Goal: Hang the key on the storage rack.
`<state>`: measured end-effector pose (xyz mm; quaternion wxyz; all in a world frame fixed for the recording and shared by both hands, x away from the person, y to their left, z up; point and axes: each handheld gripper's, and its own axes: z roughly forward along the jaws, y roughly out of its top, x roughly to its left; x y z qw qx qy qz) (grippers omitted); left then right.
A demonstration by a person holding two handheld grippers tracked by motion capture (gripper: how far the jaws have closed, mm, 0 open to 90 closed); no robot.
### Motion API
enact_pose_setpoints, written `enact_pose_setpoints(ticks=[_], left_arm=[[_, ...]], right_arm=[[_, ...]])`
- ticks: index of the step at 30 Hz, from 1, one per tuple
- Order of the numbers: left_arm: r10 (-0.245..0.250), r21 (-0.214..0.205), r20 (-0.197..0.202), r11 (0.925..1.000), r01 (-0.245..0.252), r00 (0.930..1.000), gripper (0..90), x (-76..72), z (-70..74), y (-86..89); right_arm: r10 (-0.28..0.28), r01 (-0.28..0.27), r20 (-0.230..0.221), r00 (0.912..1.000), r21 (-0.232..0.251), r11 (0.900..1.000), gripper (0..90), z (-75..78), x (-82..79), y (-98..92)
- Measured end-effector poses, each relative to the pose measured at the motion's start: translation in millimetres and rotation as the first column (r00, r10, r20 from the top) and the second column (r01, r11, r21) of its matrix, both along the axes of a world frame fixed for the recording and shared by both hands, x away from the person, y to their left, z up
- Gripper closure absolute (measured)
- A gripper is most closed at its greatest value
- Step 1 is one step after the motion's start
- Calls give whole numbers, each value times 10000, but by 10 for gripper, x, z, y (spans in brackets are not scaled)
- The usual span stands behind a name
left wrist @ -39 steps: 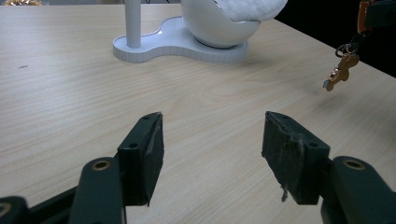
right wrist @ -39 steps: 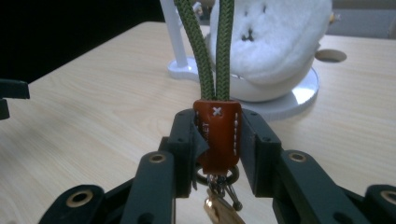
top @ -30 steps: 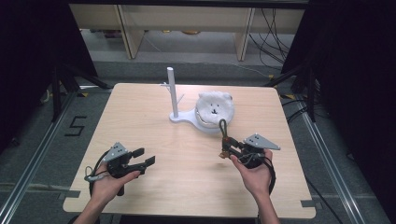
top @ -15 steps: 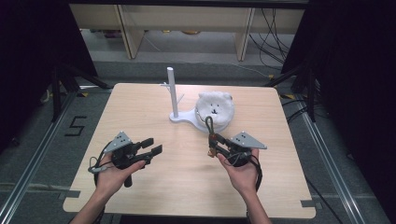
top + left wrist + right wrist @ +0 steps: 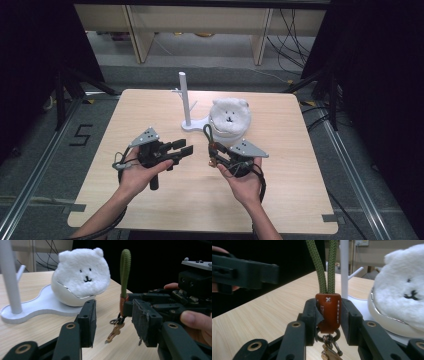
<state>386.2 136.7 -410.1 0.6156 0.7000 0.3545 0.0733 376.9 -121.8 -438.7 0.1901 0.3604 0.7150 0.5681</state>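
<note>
A green cord keychain point(image 5: 325, 267) with a brown leather tab point(image 5: 328, 312) sits clamped between the two black jaws of the right claw point(image 5: 214, 152), the leather squeezed from both sides in the right gripper view. The doubled cord loop rises straight up above the jaws, while a metal ring and a small brass key point(image 5: 114, 333) hang below the tab, the key's tip close to the desk point(image 5: 300, 200); whether it touches the wood cannot be told.

In the high view the right claw is held up in a hand point(image 5: 245, 182) near the middle of the desk, just in front of a white stand point(image 5: 186, 102) with a tall post and short side pegs. The stand's flat base runs toward the right edge into a round white dish, on which rests a fluffy white bear-face plush point(image 5: 230, 116) with black stitched eyes and mouth. The green loop reaches up close beside the plush and the base.

The left claw point(image 5: 186, 149), held in the other hand point(image 5: 135, 175) toward the left edge, points across at the keychain with its jaws apart and nothing between them. In the left gripper view the dangling key and ring appear in the gap between those open jaws, farther off.
</note>
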Motion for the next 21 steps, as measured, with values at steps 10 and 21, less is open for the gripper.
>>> enact_pose_setpoints(ticks=[10,21], left_arm=[[-159,-374,-430,9992,143,9989,675,103,17,-123],[-148,-365,-223,9992,140,9996,770,135,4,-175]], right_arm=[[293,-293,33,9996,89,9995,688,-21,5,140],[429,-429,2,9991,122,9990,688,-17,-11,199]])
